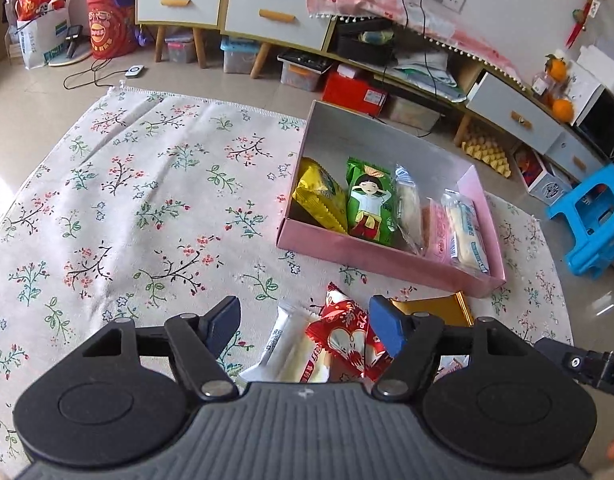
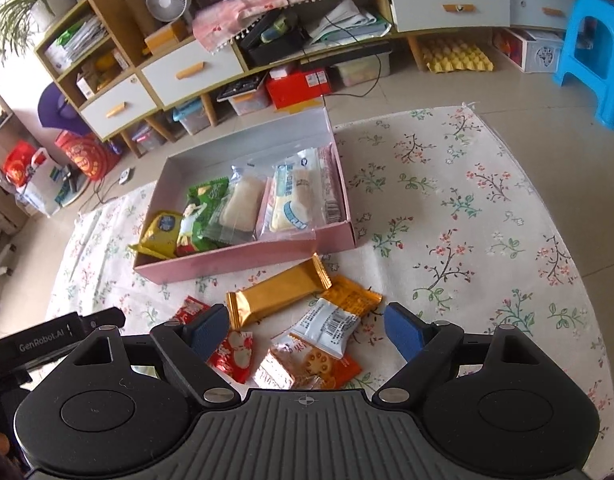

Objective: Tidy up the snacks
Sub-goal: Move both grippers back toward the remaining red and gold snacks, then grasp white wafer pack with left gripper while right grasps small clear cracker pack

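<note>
A pink box (image 1: pixel 379 258) (image 2: pixel 243 258) sits on the flowered cloth and holds several snack packs: yellow, green, clear and white ones. Loose snacks lie in front of it. My left gripper (image 1: pixel 305 326) is open above a red-and-white pack (image 1: pixel 343 340) and a white pack (image 1: pixel 291 350); a gold bar (image 1: pixel 431 308) lies just right of it. My right gripper (image 2: pixel 307 330) is open above a white pack (image 2: pixel 331 324), an orange pack (image 2: pixel 355 294), a lotus-root pack (image 2: pixel 319 364) and a red pack (image 2: pixel 233 354). The gold bar (image 2: pixel 277 294) lies ahead.
The flowered cloth (image 1: pixel 147 200) (image 2: pixel 467 220) covers the floor. Low cabinets with drawers (image 1: pixel 267 16) (image 2: pixel 195 70) and storage boxes stand behind it. A blue stool (image 1: pixel 599 216) (image 2: pixel 595 52) stands at the right. The other gripper shows at the edge (image 1: pixel 587 364) (image 2: pixel 47 340).
</note>
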### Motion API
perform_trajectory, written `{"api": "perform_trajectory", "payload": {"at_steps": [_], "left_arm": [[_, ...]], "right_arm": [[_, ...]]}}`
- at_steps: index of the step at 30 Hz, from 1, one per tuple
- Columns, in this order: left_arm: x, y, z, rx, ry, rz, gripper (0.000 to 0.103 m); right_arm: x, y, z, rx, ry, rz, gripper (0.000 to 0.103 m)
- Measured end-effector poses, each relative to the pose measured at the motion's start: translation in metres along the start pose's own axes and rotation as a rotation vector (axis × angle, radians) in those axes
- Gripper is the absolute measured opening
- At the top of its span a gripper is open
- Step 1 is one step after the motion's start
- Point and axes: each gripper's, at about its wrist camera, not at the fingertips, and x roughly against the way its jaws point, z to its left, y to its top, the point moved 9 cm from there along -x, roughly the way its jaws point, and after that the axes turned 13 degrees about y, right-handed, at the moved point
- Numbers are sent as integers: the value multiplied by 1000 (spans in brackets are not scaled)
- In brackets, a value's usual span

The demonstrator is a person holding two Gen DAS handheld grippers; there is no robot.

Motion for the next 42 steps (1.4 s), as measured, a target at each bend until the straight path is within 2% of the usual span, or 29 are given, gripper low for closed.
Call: {"api": "perform_trajectory", "payload": {"at_steps": [12, 18, 20, 25, 31, 34, 38, 42], "left_arm": [[-5, -3, -5, -4, -17, 26, 65], [-8, -4, -3, -2, -19, 40, 64], [-9, -5, -2, -14, -11, 39, 61], [-12, -8, 5, -32, -3, 45, 56], [-16, -13, 12, -38, -10, 70, 50], [-18, -17, 13, -56, -9, 78, 50], [-22, -28, 4, -116, -63, 111, 57], [-30, -37, -9, -200, -27, 106, 62]], "right_arm": [[-18, -12, 4, 17, 22, 72, 86], [-35, -26, 3, 9, 29, 148, 84], [-40, -31, 3, 13, 28, 167, 81], [-51, -42, 0, 18, 13, 215, 64], [-57, -48, 2, 37, 12, 237, 54], [-60, -50, 2, 47, 3, 242, 53], [-67, -53, 2, 64, -8, 258, 53], [-75, -56, 6, 83, -10, 264, 45]]}}
